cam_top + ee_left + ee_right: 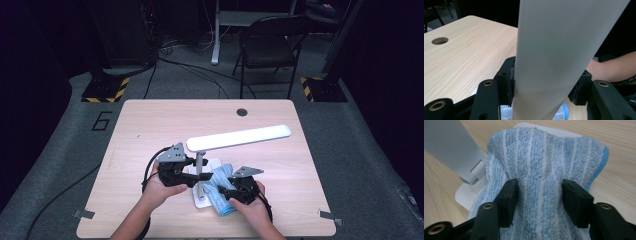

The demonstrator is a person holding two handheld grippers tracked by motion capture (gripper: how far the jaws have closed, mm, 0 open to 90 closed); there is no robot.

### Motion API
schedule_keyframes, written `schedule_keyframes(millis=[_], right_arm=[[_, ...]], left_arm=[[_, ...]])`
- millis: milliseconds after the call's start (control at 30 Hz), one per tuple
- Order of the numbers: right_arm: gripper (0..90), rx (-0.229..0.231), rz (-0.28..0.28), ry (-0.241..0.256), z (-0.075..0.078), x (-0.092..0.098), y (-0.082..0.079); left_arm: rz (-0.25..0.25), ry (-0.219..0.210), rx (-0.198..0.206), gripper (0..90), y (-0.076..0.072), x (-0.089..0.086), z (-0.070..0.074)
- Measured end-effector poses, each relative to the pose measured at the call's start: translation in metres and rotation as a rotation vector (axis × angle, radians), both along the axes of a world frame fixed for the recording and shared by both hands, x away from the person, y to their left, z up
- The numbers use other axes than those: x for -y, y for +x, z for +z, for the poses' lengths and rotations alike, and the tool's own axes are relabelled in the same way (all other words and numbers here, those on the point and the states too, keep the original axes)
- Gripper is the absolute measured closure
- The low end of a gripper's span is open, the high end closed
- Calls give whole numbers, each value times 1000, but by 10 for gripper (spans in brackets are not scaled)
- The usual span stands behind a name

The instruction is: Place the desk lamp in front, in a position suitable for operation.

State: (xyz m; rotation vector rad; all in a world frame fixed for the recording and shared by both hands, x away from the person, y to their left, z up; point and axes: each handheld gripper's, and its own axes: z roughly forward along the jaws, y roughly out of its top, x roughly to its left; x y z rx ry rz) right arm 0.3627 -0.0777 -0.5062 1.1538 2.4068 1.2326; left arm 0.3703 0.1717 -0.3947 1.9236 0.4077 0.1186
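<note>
A white desk lamp stands on the light wooden table point(150, 125), its long head point(240, 137) slanting to the right above its stem point(200, 167) and flat base point(212, 163). My left gripper point(199, 176) is shut on the stem; in the left gripper view the pale stem point(554, 45) rises between the jaws of the left gripper point(544, 85). A blue-and-white striped towel point(223, 176) lies over the base. My right gripper point(223, 191) is shut on a bunched fold of the towel point(541, 162), held by the right gripper point(539, 192) beside the base point(466, 195).
A round cable hole point(242, 112) sits near the table's far edge. Beyond the table stand a black folding chair point(270, 47) and two stands with yellow-black striped feet point(102, 92). Metal brackets point(83, 214) mark the front corners.
</note>
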Motion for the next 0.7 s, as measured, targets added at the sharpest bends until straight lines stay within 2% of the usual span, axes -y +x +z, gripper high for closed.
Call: schedule_keyframes(millis=[33, 167, 267, 367, 433, 467, 500, 567, 700], right_arm=[[415, 10, 1, -20, -2, -2, 0], [393, 39, -14, -33, -2, -6, -4], [372, 43, -21, -37, -1, -9, -7], [364, 75, -18, -32, 2, -11, -11], [357, 109, 7, -39, 5, -11, -13], [350, 101, 4, -37, 4, -14, -14], [346, 106, 29, -58, 3, -15, -12], [351, 96, 25, -74, -2, -18, -13], [408, 109, 28, -88, -4, -18, -12]], left_arm=[[3, 3, -1, 480, 0, 0, 0], [17, -3, -12, 476, -1, 1, 0], [20, -11, -19, 461, -1, 3, 1], [11, -14, -8, 428, -3, 3, 2], [16, -4, 3, 402, -4, 4, 2], [20, -4, 10, 406, -4, 5, 2], [31, 3, 15, 431, -5, 5, 2], [45, 9, 13, 495, -4, 3, 3], [52, 29, 32, 504, -7, 4, 3]])
